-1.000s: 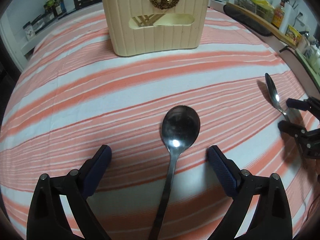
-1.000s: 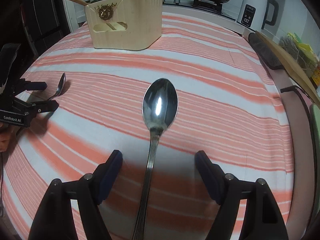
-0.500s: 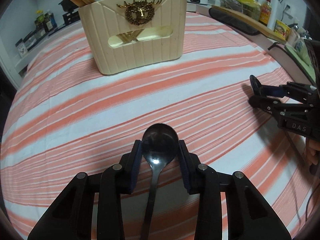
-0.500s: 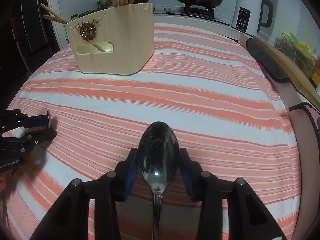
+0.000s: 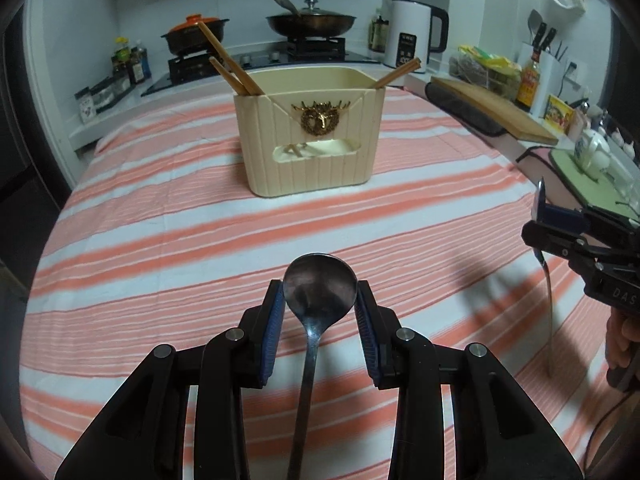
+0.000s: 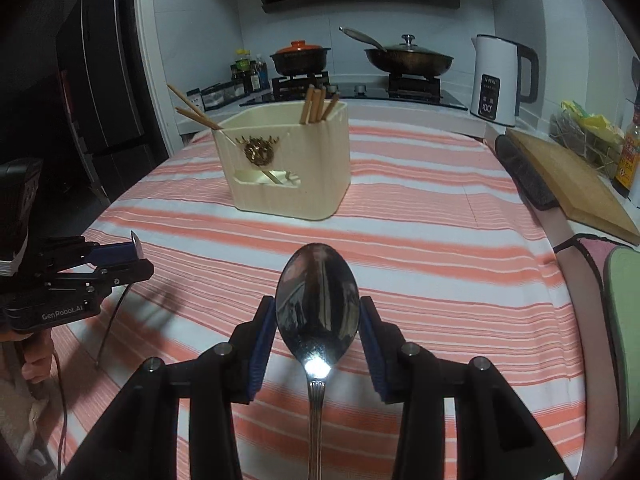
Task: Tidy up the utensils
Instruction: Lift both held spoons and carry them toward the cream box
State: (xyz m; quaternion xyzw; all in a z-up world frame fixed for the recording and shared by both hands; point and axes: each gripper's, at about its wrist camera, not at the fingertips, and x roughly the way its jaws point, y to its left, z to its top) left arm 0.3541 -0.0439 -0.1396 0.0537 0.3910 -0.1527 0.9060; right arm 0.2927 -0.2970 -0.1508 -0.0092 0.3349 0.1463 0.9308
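Both claws clamped on bowls — left gripper (image 5: 320, 308) holds the round spoon (image 5: 318, 290), right gripper (image 6: 318, 320) the oval spoon (image 6: 318, 300) — handles trailing toward frame bottom, bowls pointing at the holder (image 5: 310, 140).

Striped bench (image 5: 160, 216) lies open up to the cream holder (image 5: 312, 140); chopsticks (image 5: 230, 60) lean from its left and right corners, middle opening free.

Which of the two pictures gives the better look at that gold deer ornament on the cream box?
The left wrist view: the gold deer ornament on the cream box faces the camera squarely. In the right wrist view the ornament is seen at an angle, smaller and less clear.
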